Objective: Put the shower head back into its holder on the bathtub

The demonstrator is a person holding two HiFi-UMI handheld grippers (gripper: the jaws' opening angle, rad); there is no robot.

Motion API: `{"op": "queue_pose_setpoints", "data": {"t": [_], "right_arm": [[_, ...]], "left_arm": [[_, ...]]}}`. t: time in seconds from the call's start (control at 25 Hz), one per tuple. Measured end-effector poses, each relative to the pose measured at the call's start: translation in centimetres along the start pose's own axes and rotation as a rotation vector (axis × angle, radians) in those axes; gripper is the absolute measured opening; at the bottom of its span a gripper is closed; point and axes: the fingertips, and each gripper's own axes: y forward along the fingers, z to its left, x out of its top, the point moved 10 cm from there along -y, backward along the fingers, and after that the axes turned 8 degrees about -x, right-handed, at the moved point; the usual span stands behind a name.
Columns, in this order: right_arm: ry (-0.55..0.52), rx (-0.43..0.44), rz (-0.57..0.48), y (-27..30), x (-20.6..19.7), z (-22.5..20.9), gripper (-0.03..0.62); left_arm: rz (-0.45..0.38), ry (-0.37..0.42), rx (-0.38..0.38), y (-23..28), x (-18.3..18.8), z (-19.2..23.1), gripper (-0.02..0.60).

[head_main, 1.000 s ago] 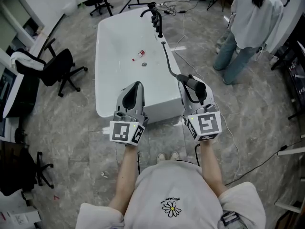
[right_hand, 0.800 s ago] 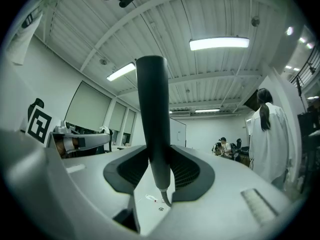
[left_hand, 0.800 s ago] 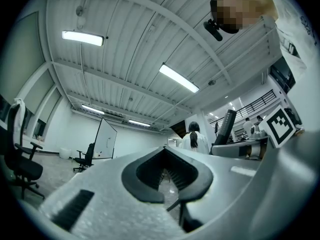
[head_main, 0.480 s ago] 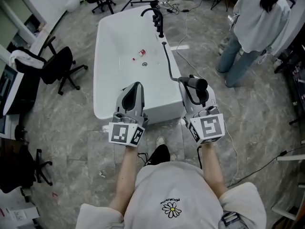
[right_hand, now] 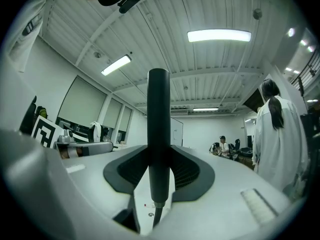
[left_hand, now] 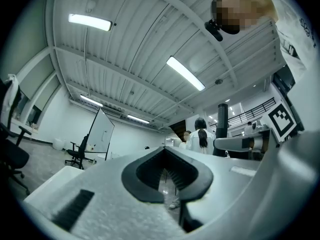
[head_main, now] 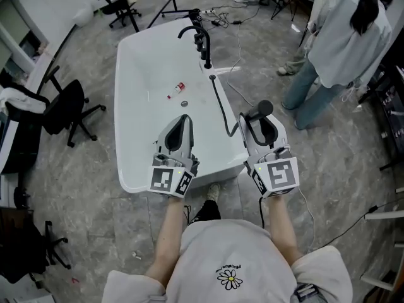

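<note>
The white bathtub stretches away from me in the head view, with the black tap and holder fitting on its far right rim. The black shower head stands upright between the pads of my right gripper, which is shut on its handle. Its black hose runs along the tub's right rim toward the fitting. The right gripper view shows the same handle clamped in the right gripper. My left gripper is shut and empty above the tub's near end; its left gripper view shows nothing held.
A person stands right of the tub. A small red and white item and the drain lie in the tub. Office chairs stand at the left, and cables trail on the floor beyond the tap.
Both grippers moved forward from in front of the tub's near edge to over its near end. The shower head stays in the right gripper.
</note>
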Motion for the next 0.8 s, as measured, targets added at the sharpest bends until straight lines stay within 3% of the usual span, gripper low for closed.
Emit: {"op": "queue_pose_setpoints", "data": {"t": [0.28,0.56,0.8], "right_arm": [[-0.036,-0.04,0.004,9.6,-0.2,-1.7,0.141],[-0.008,-0.021,0.062,14.8,-2.9,-3.5,0.141],[0.019,0.036,0.054,17.5,-4.1,-7.2,0.141]], "left_arm": [[0.048,-0.042,-0.077,6.9,-3.0,7.7,0.002],[0.15,-0.049,-0.104,11.1,-8.0,10.2,0.001],[0.302,0.095,-0.146,14.9,-12.1,10.6,0.099]]}}
